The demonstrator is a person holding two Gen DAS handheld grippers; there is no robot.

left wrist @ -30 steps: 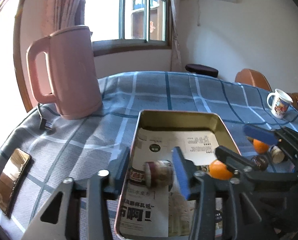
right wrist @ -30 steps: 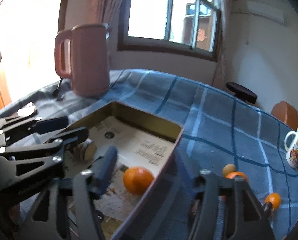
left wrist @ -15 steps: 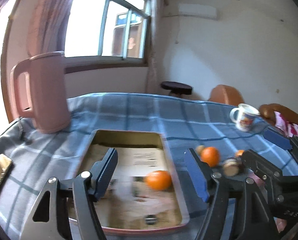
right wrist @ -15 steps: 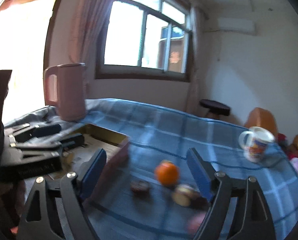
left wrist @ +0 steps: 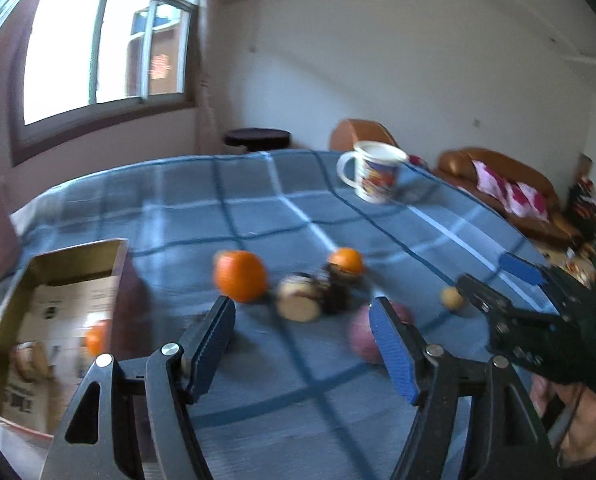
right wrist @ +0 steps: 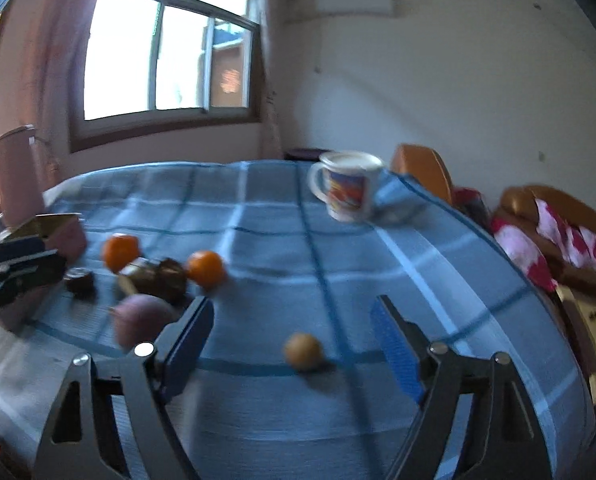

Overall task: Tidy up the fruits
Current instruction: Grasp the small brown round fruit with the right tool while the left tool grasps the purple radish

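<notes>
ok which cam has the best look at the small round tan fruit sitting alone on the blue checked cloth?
Right wrist: the small tan fruit sits whole and unobstructed, framed by the open right gripper. Left wrist shows it smaller, blurred, partly cut off by the right gripper's black body.

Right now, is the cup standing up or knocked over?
Standing up. The cup sits on the blue cloth with its open rim on top and its handle at the side. What is inside cannot be told.
</notes>
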